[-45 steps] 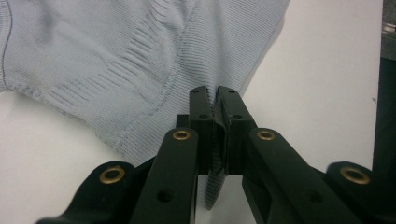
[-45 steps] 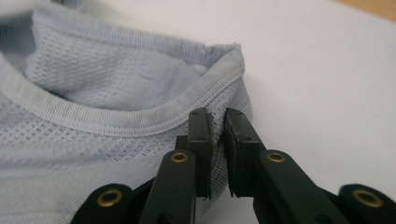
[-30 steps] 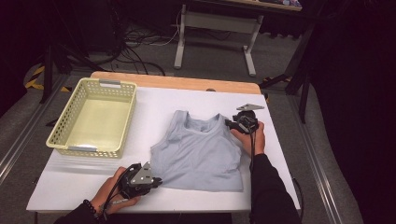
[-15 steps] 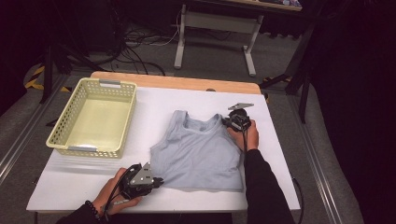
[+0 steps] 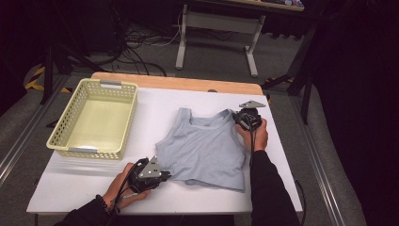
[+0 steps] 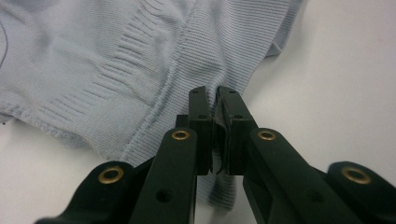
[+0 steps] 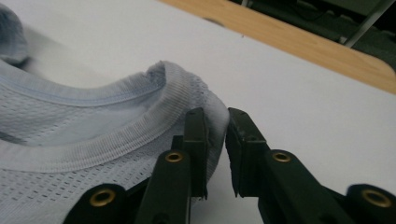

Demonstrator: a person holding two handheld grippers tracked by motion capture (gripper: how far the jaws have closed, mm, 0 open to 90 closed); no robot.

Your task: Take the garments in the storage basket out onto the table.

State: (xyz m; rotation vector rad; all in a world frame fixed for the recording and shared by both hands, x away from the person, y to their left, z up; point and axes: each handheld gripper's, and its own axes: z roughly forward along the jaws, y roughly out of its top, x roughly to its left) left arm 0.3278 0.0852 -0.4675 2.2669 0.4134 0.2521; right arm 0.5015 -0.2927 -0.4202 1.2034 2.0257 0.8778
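Lying flat on the white table (image 5: 84, 188), to the right of the yellow plastic basket (image 5: 94, 120), the pale blue tank top (image 5: 207, 150) is being held at two opposite points, probably so it can be pulled taut or folded. The left gripper (image 5: 162, 178) is sitting at the near left hem corner with its jaws pressed together on a pinch of ribbed fabric; in the left gripper view the cloth (image 6: 140, 84) is running down between the black fingers (image 6: 201, 116) with almost no gap. The right gripper (image 5: 237, 118) is working at the far right shoulder strap. Its jaws have just been opening again slightly, and in the right gripper view the strap's folded edge (image 7: 187, 93) is sitting in the narrow gap between them, lying against the left jaw, while the right one is standing a little clear (so this reads as a loose hold being reset, not a firm clamp). Gripping one low corner and the opposite strap is giving the person control of the garment's diagonal. The basket is standing empty, perhaps waiting for the shirt.
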